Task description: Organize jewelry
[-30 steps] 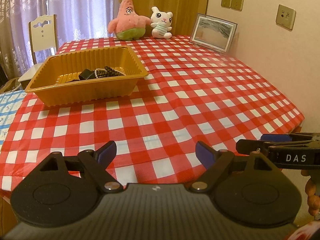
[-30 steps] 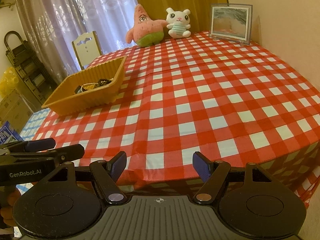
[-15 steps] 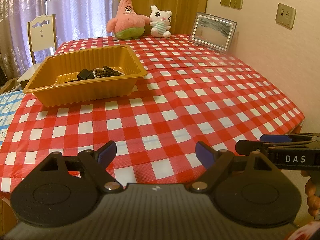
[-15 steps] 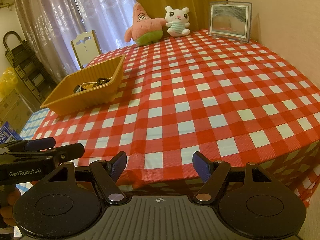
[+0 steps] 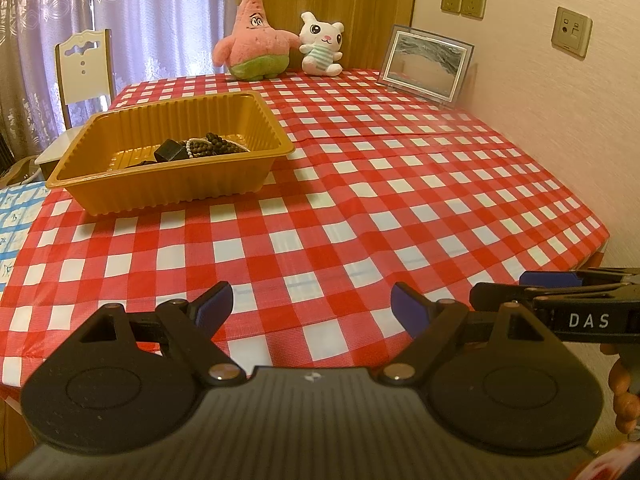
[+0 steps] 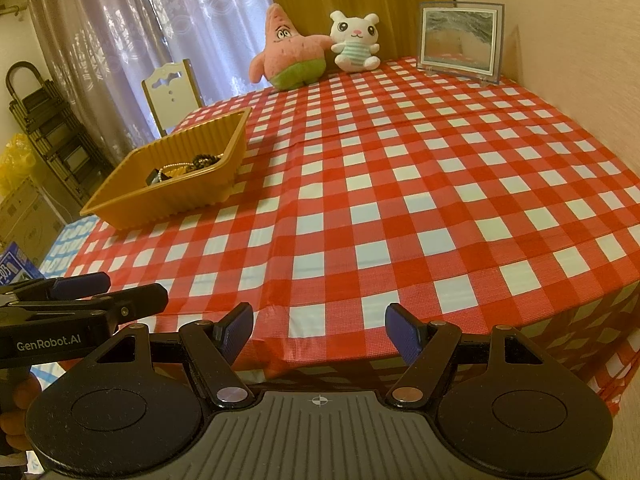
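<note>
An orange ribbed plastic tray (image 5: 120,196) (image 6: 192,196) stands on the red-and-white checked tablecloth at the left. Inside it lie dark bead strands (image 5: 218,146) (image 6: 204,159), a pearl strand (image 5: 191,151) (image 6: 170,169) and a small black box (image 5: 170,149). My left gripper (image 5: 312,304) is open over the table's near edge, well short of the tray, with nothing between its blue pads. My right gripper (image 6: 320,330) is open at the near edge too and holds nothing. Each gripper shows from the side in the other's view, the right one (image 5: 552,286) and the left one (image 6: 84,292).
A pink star plush (image 5: 254,40) (image 6: 288,52), a white bunny plush (image 5: 322,50) (image 6: 354,42) and a framed picture (image 5: 426,64) (image 6: 460,42) stand at the table's far end. A white chair (image 5: 82,68) sits behind the tray. A wall runs along the right side.
</note>
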The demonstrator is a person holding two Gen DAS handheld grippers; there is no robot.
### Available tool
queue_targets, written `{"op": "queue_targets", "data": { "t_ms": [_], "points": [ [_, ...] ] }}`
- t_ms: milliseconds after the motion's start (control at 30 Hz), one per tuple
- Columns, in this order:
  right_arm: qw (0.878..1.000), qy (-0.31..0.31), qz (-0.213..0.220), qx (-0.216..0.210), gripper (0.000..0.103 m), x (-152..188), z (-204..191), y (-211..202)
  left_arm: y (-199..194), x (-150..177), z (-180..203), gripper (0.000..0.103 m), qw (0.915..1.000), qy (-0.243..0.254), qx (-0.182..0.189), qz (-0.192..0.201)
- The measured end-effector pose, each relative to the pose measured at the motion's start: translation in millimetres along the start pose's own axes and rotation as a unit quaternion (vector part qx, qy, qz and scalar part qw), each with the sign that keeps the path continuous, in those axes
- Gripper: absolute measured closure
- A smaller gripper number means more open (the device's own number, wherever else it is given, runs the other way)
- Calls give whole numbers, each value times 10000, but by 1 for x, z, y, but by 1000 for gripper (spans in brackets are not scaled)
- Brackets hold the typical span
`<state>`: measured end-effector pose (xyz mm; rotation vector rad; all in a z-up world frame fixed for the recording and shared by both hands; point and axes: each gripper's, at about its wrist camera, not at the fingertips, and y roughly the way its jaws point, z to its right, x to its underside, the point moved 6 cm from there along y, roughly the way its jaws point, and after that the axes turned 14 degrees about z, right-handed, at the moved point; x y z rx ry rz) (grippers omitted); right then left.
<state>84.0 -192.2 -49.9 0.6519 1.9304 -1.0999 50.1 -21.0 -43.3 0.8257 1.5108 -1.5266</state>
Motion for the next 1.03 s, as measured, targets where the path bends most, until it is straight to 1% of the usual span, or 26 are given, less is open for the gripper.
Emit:
{"op": "queue_targets", "data": {
  "t_ms": [1033],
  "points": [
    [10000,23,-51,25,30,7,3,5,6,-1,-2,18,10000,-7,-6,-6]
  ]
}}
